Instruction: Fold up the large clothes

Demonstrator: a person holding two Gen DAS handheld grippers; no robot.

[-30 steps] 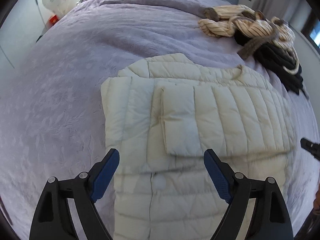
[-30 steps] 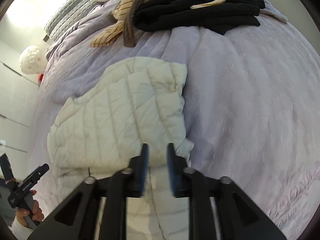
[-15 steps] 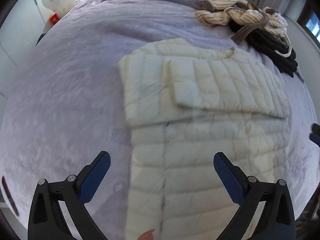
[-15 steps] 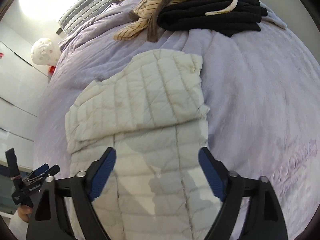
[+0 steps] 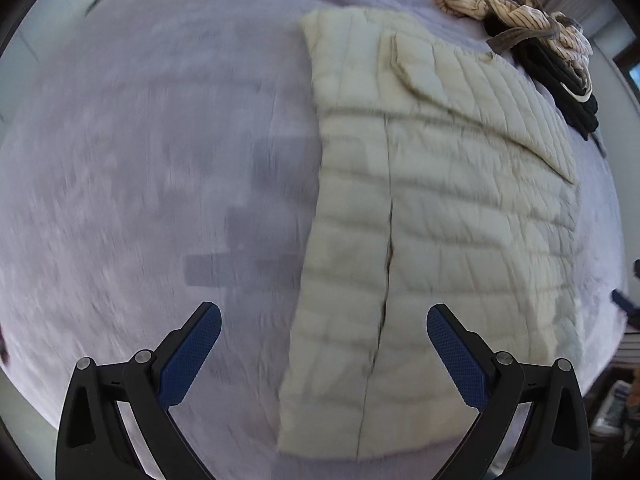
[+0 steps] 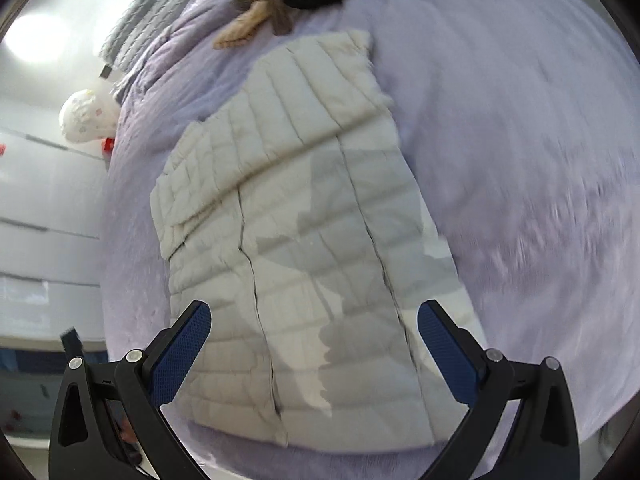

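Observation:
A cream quilted jacket (image 5: 440, 208) lies flat on the lavender bedspread (image 5: 140, 160), its sleeve (image 5: 480, 92) folded across the chest. My left gripper (image 5: 323, 312) hovers wide open over the jacket's lower left edge, with nothing between its fingers. In the right wrist view the same jacket (image 6: 320, 240) runs lengthwise, hem nearest. My right gripper (image 6: 314, 308) hangs above that hem. Its jaws are opening, and the pads (image 6: 444, 348) press on nothing.
A heap of striped cream cloth (image 5: 500, 0) and folded black clothes (image 5: 560, 76) sits at the far end of the bed. Bare bedspread (image 6: 520, 160) stretches on both sides of the jacket. A white rounded object (image 6: 86, 116) stands beside the bed by the wall.
Both grippers drew back from the jacket's chest toward its hem. The right gripper went from nearly shut to wide open, and the left opened a little wider.

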